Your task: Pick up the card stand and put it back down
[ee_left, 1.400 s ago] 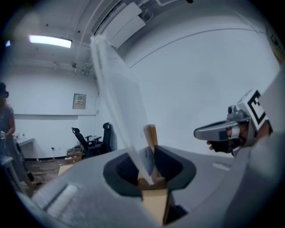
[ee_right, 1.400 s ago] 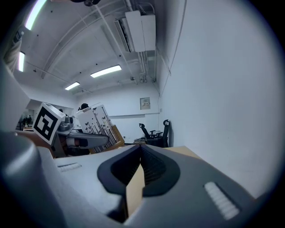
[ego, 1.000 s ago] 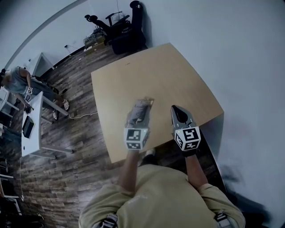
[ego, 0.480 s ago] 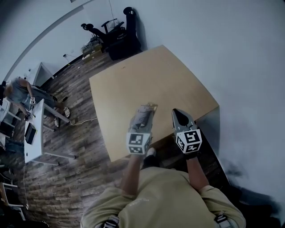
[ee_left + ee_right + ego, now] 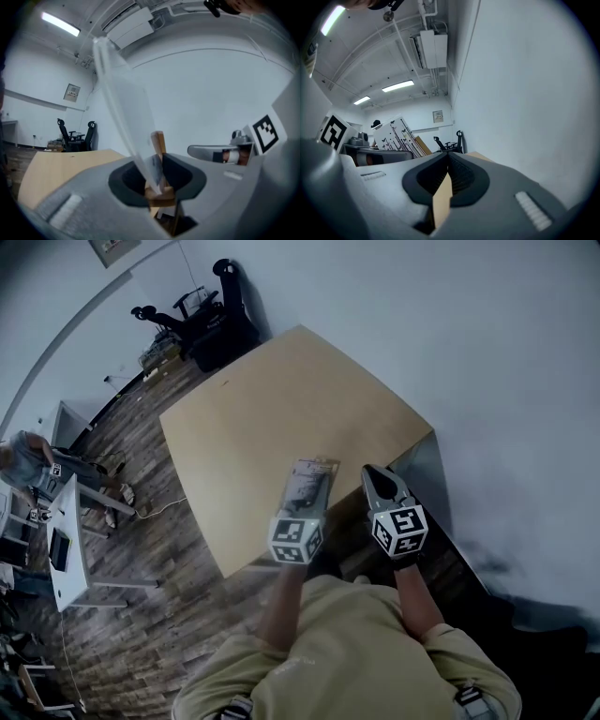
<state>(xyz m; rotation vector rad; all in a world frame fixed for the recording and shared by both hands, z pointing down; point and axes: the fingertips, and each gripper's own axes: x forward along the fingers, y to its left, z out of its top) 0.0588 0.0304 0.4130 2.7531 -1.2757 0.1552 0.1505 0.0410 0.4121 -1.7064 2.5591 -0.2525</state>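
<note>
Head view: you are holding the left tool point(image 5: 305, 499) over the near edge of the desk point(image 5: 272, 409), and it is gripping the card stand point(image 5: 312, 476), whose printed sheet is lying tilted forward over the wood. Whether the stand's base is touching the desk cannot be told from here. The right tool point(image 5: 374, 478) is sitting just beside it on the right, apart from the stand, its jaws drawn to a point. Black office chairs point(image 5: 202, 320) are standing at the far corner by the wall point(image 5: 450, 324), and a person point(image 5: 23, 460) is bending at a white table point(image 5: 70, 531) far left on the plank floor point(image 5: 141, 549). Left gripper view: the left tool point(image 5: 158, 177) is clamping the wooden base of the card stand point(image 5: 158, 140), the pads pressing on it from both sides, while the clear sheet is leaning up and to the left. The desk point(image 5: 56, 168) is spreading out below and beyond, and the right tool point(image 5: 220, 152) with its marker cube point(image 5: 265, 131) is showing at the right. Right gripper view: the right tool point(image 5: 447, 159) is holding nothing, its jaws meeting at the tips with only a tan sliver showing lower down. The card stand point(image 5: 396, 133), printed with dark stems, is showing at the left above the left tool point(image 5: 377, 157), and a corner of the desk point(image 5: 480, 156) is showing ahead.
</note>
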